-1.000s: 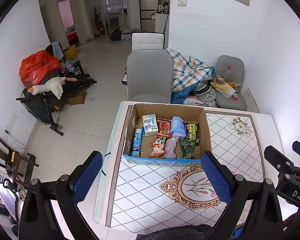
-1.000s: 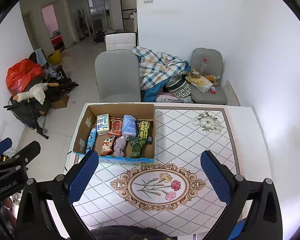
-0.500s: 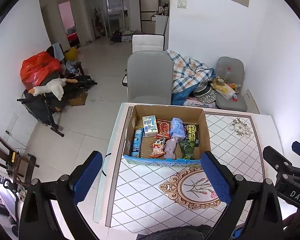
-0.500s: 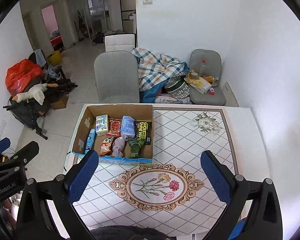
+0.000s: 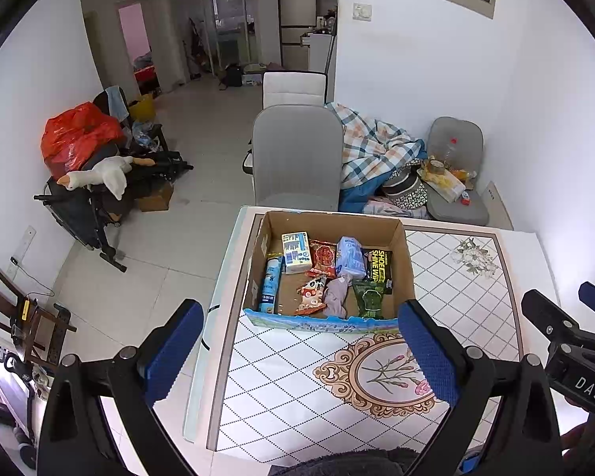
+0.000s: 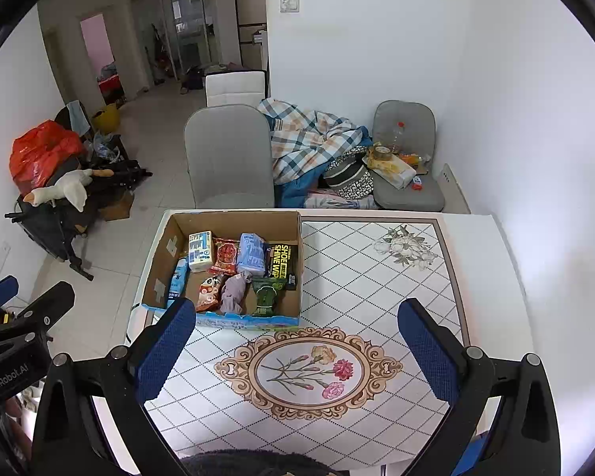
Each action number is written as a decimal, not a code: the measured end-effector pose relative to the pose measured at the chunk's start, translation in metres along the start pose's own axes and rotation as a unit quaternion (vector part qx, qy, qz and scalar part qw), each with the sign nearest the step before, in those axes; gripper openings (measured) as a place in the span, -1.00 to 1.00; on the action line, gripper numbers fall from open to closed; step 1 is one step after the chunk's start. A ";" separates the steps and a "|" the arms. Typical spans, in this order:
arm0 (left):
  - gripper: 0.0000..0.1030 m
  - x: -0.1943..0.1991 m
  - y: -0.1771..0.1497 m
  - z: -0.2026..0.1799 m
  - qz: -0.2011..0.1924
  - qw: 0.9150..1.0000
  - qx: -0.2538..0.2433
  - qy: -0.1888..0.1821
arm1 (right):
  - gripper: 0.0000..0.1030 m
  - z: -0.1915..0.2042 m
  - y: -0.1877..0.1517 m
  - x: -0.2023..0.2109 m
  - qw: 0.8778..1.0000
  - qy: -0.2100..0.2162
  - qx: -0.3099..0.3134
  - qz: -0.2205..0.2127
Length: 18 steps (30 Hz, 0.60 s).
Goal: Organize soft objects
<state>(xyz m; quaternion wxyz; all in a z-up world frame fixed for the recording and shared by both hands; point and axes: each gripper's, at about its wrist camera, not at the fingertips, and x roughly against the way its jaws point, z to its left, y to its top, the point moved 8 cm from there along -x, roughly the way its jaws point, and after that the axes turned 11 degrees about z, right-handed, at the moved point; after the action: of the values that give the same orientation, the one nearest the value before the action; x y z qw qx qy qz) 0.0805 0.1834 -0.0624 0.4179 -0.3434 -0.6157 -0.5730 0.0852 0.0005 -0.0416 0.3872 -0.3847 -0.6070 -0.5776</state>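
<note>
An open cardboard box point(image 5: 402, 254) point(image 6: 162, 254) stands on the patterned table, at its far left part. Inside lie soft packets: a white tissue pack point(image 5: 296, 252), a red snack bag point(image 5: 323, 253), a blue pack point(image 5: 351, 256) point(image 6: 252, 254), a black shoe-wipes pack point(image 5: 380, 265), a green packet point(image 5: 369, 297), a crumpled purple cloth point(image 5: 337, 295) point(image 6: 234, 291), a small snack bag point(image 5: 311, 293) and a blue tube point(image 5: 269, 281). My left gripper point(image 5: 301, 349) is open and empty above the table, short of the box. My right gripper point(image 6: 297, 349) is open and empty over the floral medallion point(image 6: 307, 369).
The white table point(image 6: 484, 277) has its left edge beside the box. A grey chair point(image 5: 297, 158) stands behind the table, with a plaid blanket point(image 5: 373, 146) and a second cluttered chair point(image 5: 454, 174) to its right. A folded stroller with a plush goose point(image 5: 99, 176) stands on the floor left.
Both grippers have drawn back and risen slightly, so the box and table look a little farther. Both stay open and empty.
</note>
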 end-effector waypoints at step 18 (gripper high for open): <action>0.96 0.003 0.004 -0.009 -0.001 1.000 -0.004 -0.002 | 1.00 0.000 -0.002 0.005 1.000 -0.006 -0.006 -0.003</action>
<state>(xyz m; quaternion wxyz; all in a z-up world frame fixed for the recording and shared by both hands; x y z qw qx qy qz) 0.0841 0.1747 -0.0575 0.4146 -0.3458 -0.6144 -0.5753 0.0816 0.0010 -0.0378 0.3796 -0.3887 -0.6070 -0.5799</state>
